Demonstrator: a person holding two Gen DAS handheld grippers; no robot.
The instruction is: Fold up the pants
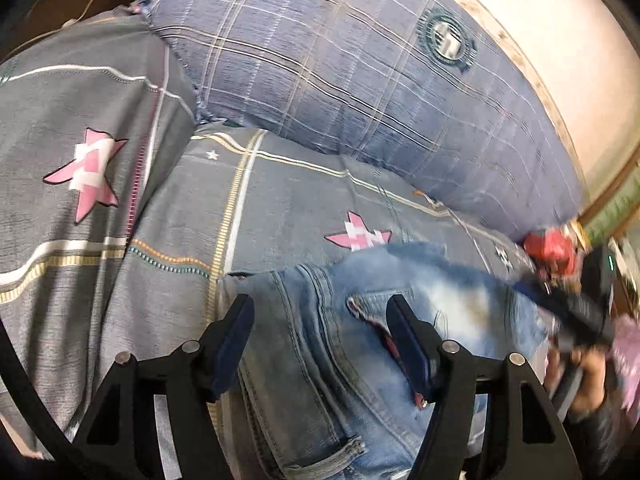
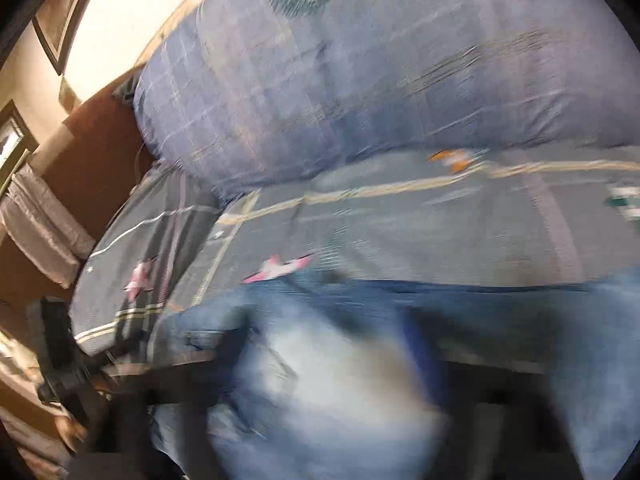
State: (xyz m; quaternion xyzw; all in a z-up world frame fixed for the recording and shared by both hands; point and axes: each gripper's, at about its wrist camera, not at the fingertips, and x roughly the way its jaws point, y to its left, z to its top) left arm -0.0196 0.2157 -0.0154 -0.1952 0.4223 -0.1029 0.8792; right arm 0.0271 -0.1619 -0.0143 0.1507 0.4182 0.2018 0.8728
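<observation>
The right wrist view is all smear: the right hand-held gripper [image 2: 332, 356] is just dark streaks, jaws unreadable, over the blurred jeans [image 2: 340, 392]. In the left wrist view the jeans [image 1: 320, 360] run off the bottom edge. At far right a red object [image 1: 550, 250] blurs beyond naming.

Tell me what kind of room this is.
Most likely a bedroom in a home. The jeans lie on a bed covered with a grey star-patterned sheet, a big blue plaid pillow rests against the pale wall, and a picture frame hangs nearby.
</observation>
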